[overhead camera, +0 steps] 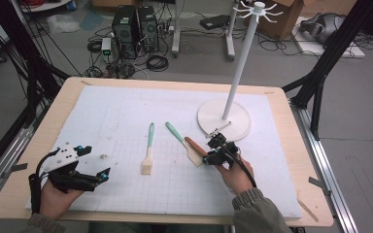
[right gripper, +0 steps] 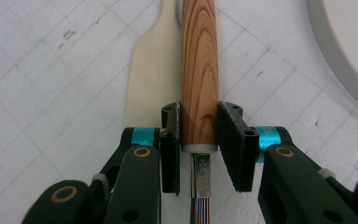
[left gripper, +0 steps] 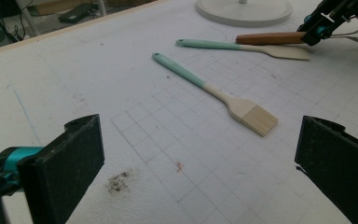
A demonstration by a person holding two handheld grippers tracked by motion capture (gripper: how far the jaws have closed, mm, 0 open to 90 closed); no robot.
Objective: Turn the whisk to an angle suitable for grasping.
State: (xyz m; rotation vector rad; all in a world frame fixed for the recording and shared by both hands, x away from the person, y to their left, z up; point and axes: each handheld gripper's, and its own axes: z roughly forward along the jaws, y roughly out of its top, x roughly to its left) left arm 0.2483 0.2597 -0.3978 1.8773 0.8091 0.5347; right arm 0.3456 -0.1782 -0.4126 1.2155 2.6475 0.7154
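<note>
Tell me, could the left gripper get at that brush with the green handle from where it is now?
Probably yes. The left gripper stands open and holds nothing, and the brush lies flat on the white mat ahead of it, apart from the spatula, with only bare mat between.

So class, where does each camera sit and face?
High view: above the pale wooden table's near side, facing forward and down; forearms, left claw, right claw enter below.
Left gripper view: on left claw, looking past its open jaws at the teal-handled silicone brush.
Right gripper view: on right claw, facing the wooden-handled wire whisk it grips.
Shared: high and left gripper views show that brush.
</note>
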